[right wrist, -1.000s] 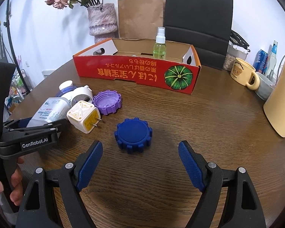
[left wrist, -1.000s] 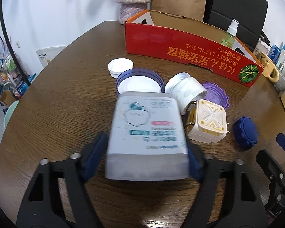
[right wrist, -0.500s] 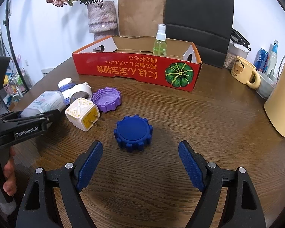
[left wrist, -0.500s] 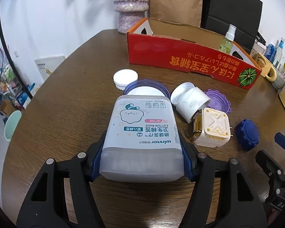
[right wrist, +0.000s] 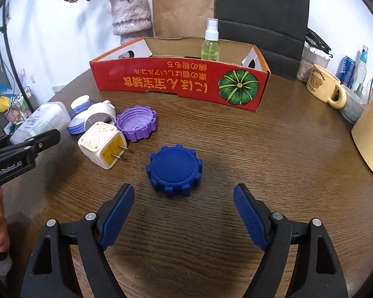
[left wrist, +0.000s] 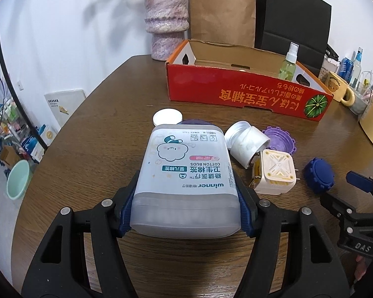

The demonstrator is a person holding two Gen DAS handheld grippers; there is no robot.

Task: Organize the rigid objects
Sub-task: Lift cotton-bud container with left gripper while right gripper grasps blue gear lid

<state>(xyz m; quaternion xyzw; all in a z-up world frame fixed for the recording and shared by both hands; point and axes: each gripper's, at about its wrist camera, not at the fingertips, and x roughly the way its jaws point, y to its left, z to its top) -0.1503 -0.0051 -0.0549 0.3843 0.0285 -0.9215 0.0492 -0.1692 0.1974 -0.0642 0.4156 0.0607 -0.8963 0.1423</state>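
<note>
Cotton-bud box (left wrist: 186,173) sits pinched between the blue pads of the left gripper (left wrist: 185,213), on the near side of the red cardboard box (left wrist: 246,92) from the camera. Right gripper (right wrist: 184,213) hangs spread wide, the dark blue lid (right wrist: 174,170) lying just ahead of its fingertips, nearer than the red cardboard box.

Cotton-bud box (left wrist: 186,171) — in left gripper (left wrist: 185,211)

A lived-in home room: round wooden table (right wrist: 286,149), vase of dried flowers (right wrist: 130,15), bear mug (right wrist: 322,84), shopping bags (right wrist: 184,7).
</note>
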